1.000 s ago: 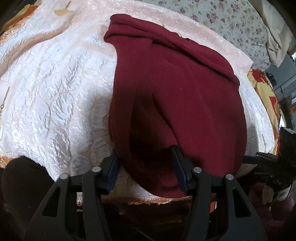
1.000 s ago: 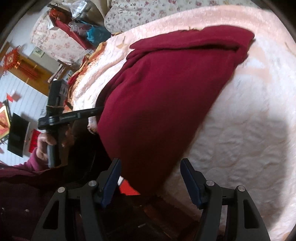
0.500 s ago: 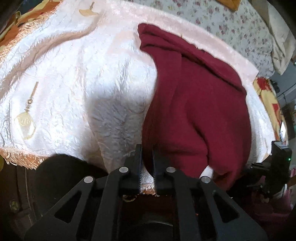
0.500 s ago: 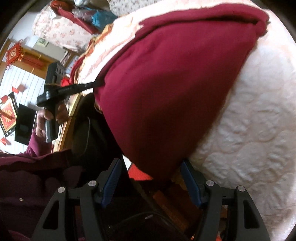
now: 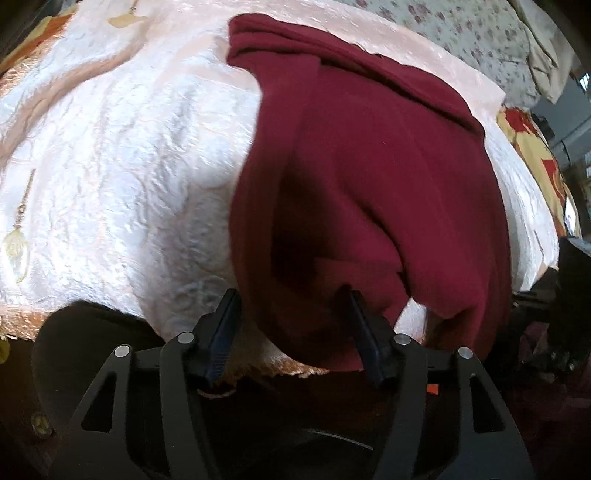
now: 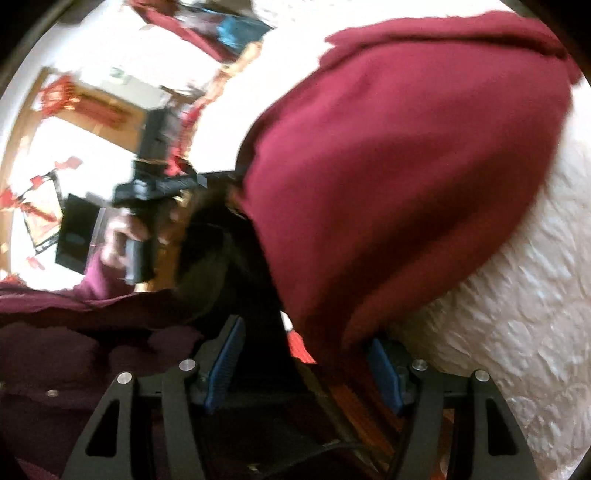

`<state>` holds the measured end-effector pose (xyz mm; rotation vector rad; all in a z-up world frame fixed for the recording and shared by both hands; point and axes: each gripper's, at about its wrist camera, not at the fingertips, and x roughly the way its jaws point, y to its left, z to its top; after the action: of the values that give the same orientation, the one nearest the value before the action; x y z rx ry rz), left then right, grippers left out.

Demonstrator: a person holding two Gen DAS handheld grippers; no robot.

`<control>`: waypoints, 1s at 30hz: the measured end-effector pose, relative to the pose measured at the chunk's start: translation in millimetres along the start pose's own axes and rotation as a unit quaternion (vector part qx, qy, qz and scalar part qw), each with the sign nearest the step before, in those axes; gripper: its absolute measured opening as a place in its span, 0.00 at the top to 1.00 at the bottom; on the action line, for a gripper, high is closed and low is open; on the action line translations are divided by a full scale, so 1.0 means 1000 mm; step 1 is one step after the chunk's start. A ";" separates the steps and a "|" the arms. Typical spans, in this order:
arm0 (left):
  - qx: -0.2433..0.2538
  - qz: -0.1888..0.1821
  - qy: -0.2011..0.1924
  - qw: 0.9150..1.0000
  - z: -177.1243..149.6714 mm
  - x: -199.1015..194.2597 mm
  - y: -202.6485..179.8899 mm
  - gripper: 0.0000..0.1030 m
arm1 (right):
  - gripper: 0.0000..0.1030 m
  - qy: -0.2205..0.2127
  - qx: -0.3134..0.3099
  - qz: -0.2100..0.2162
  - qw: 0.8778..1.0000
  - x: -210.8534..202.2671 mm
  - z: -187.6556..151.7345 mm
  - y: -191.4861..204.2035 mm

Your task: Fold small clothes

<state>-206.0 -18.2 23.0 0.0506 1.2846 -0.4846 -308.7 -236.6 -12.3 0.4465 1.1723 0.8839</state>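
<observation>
**On the pale quilt: one maroon garment, two tongs**

Across the near edge of the white embossed bedspread [image 5: 122,177] lies a single maroon garment [image 5: 369,177], its lower hem hanging over the fringe. No brand, label or legible writing shows on any surface.

Your left gripper [image 5: 291,332] stands released: its jaws have just been opening, and the hem lies between the blue pads without being pressed.

Your right gripper [image 6: 303,365] is likewise spread wide; the garment's corner [image 6: 369,221] droops in front of the right-hand pad, and no pinch is visible.

From the right wrist view you see your left hand [image 6: 122,236] around the black handle, blurred. One floral sheet [image 5: 461,33] lies beyond the bedspread.
</observation>
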 end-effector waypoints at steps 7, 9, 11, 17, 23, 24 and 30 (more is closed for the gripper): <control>0.019 -0.021 0.019 0.999 -0.001 0.003 -0.009 0.88 | 0.80 -0.012 0.068 -0.005 0.998 0.021 0.005 -0.025; 0.018 -0.049 0.021 0.998 -0.001 -0.009 -0.004 0.89 | 0.86 -0.039 0.049 0.000 0.998 0.004 0.009 -0.013; 0.027 -0.054 0.008 0.998 -0.001 -0.026 0.004 0.90 | 0.88 -0.070 0.028 0.010 0.997 -0.015 0.012 0.005; 0.031 -0.027 -0.012 0.999 -0.001 -0.055 0.029 0.91 | 0.89 -0.153 -0.002 0.001 0.988 -0.087 0.013 0.024; -0.024 -0.022 0.017 0.999 -0.004 -0.025 0.050 0.91 | 0.89 -0.081 0.055 -0.028 0.995 -0.055 0.004 -0.018; -0.026 -0.021 0.023 0.999 -0.005 -0.021 0.050 0.87 | 0.88 -0.062 0.070 -0.031 0.995 -0.046 0.002 -0.027; -0.017 -0.026 0.024 0.999 -0.001 -0.015 0.040 0.59 | 0.55 -0.002 0.078 -0.030 0.997 -0.019 -0.006 -0.036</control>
<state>-194.9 22.6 27.1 0.0006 1.3445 -0.5081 -303.2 -273.8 -29.1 0.5361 1.2499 0.7421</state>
